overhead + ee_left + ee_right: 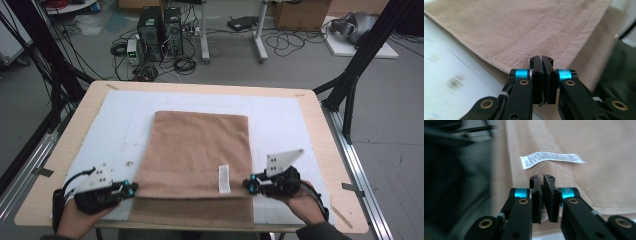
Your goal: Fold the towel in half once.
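**Both grippers clamped on the near fold of the towel**

High view: a tan towel lies in the middle of the frame on a white mat that covers a light wooden table. The near part of the towel is doubled over, and the folded edge runs across the lower middle of the frame, with a strip of the lower layer showing below it. A white care label lies on the upper layer, lower centre right.

Left gripper: at the lower left of the high view, held in the person's left hand, tips at the left corner of the folded edge. In the left gripper view the jaws are pressed together at the centre of the frame, with the towel's corner edge pinched between the pads (the woven key-pattern border runs just above them). So: closed, gripping the towel.

Right gripper: at the lower right of the high view, in the right hand, tips at the right corner of the fold. In the right gripper view a fold of towel cloth sits between the two pads, which squeeze it; the label lies just above the tips. Closed, gripping the towel.

Left side of the right gripper view is blurred; nothing there can be read.
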Demonstrator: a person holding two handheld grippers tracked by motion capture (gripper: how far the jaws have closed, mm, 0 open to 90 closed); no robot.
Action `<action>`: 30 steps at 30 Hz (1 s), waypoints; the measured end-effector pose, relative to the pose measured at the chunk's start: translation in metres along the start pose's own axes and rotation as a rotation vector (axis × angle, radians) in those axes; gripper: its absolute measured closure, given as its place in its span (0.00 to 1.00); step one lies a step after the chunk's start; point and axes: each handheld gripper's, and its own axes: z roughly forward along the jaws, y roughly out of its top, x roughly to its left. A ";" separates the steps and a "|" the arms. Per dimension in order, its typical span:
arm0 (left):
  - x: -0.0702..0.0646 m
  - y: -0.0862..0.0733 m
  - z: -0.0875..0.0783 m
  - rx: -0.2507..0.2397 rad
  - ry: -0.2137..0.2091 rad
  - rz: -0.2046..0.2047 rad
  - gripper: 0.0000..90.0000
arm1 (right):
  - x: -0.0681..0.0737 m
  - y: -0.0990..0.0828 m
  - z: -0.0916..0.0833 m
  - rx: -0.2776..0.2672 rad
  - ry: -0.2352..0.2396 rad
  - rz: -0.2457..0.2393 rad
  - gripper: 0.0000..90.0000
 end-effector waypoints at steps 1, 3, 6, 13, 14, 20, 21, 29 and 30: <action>-0.006 -0.006 0.000 0.010 -0.014 0.004 0.92 | 0.007 -0.005 0.001 0.000 0.039 0.004 0.85; -0.010 -0.013 0.000 0.028 -0.023 0.011 0.81 | 0.016 -0.013 0.002 0.000 0.091 0.028 0.81; -0.006 -0.010 0.007 0.022 -0.008 0.011 0.76 | 0.015 -0.019 0.006 0.019 0.051 0.036 0.75; 0.012 -0.006 0.030 0.029 0.029 0.022 0.71 | -0.007 -0.024 0.031 0.054 0.006 0.046 0.72; 0.013 -0.008 0.034 0.035 0.027 0.013 0.72 | -0.009 -0.027 0.036 0.064 0.008 0.049 0.72; 0.009 -0.020 0.051 0.076 -0.010 0.020 0.75 | 0.000 -0.043 0.056 0.099 0.058 0.057 0.72; 0.008 -0.021 0.052 0.069 -0.007 0.020 0.75 | 0.002 -0.046 0.057 0.094 0.060 0.054 0.72; 0.005 -0.018 0.050 0.067 0.009 0.032 0.97 | 0.003 -0.047 0.057 0.074 0.027 0.056 0.97; 0.006 -0.017 0.047 0.062 0.009 0.027 0.97 | 0.004 -0.045 0.055 0.074 0.032 0.052 0.97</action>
